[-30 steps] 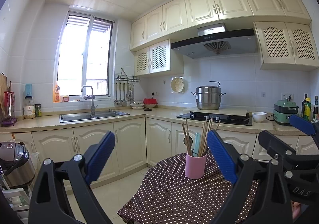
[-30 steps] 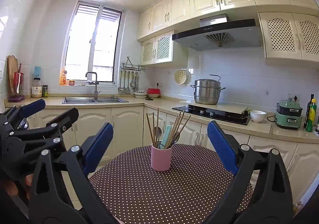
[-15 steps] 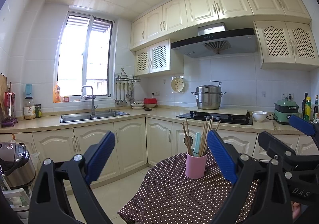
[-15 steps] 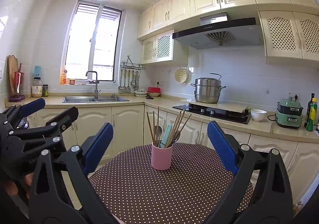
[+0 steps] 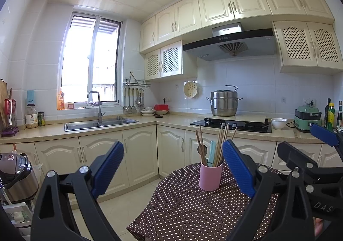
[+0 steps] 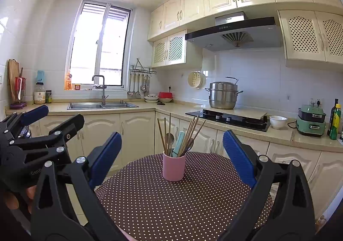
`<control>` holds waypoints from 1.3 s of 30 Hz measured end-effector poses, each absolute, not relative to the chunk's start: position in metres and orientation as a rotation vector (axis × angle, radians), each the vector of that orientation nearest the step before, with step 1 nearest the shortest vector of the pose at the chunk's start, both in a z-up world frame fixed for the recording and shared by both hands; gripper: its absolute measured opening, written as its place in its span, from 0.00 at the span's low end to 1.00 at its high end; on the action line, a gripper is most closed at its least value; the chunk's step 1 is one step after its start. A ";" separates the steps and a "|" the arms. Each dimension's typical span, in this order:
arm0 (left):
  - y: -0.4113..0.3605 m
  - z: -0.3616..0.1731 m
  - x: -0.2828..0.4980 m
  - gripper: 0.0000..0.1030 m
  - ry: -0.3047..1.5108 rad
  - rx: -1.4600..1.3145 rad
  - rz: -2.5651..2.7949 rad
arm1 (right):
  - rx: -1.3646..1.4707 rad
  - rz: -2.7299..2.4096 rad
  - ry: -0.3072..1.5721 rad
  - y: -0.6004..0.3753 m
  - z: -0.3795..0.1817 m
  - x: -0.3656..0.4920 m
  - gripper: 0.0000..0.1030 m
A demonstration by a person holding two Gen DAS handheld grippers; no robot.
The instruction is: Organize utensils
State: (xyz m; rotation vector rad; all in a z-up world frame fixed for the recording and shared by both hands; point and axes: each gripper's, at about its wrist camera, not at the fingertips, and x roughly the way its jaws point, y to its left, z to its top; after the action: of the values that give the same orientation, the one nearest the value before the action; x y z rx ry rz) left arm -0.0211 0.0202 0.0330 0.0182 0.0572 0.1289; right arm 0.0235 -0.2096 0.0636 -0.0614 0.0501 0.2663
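Nothing has visibly moved over the last second: the pink cylindrical cup [image 6: 173, 166] stands upright mid-tabletop on the brown polka-dot cloth [image 6: 182, 204], holding wooden chopsticks [image 6: 189, 133], a metal spoon and a teal-handled utensil [image 6: 179, 142]. Both the left hand-held gripper [image 5: 172, 165] and right hand-held gripper [image 6: 172, 155] hover wide and empty before it. With the utensils gathered in the cup, this could be either before sorting or after.

Pink utensil cup [image 5: 209, 176] upright on dotted tablecloth [image 5: 188, 208] — left hand-held gripper [image 5: 172, 168] wide open, empty
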 end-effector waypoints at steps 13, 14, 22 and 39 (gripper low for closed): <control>0.021 0.033 -0.020 0.89 0.061 0.020 0.129 | -0.058 0.268 0.057 -0.212 0.063 0.026 0.91; 0.021 0.033 -0.020 0.89 0.062 0.019 0.128 | -0.057 0.268 0.058 -0.212 0.062 0.026 0.91; 0.021 0.028 -0.011 0.89 0.068 0.034 0.128 | -0.057 0.266 0.059 -0.213 0.057 0.032 0.91; 0.012 0.024 0.048 0.89 0.101 0.097 0.143 | -0.021 0.270 0.106 -0.223 0.050 0.093 0.91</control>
State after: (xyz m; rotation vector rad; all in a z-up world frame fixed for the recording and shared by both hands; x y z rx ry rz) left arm 0.0481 0.0120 0.0238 0.0970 0.1007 0.1427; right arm 0.0929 -0.2230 0.0504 -0.0209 0.1062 0.2698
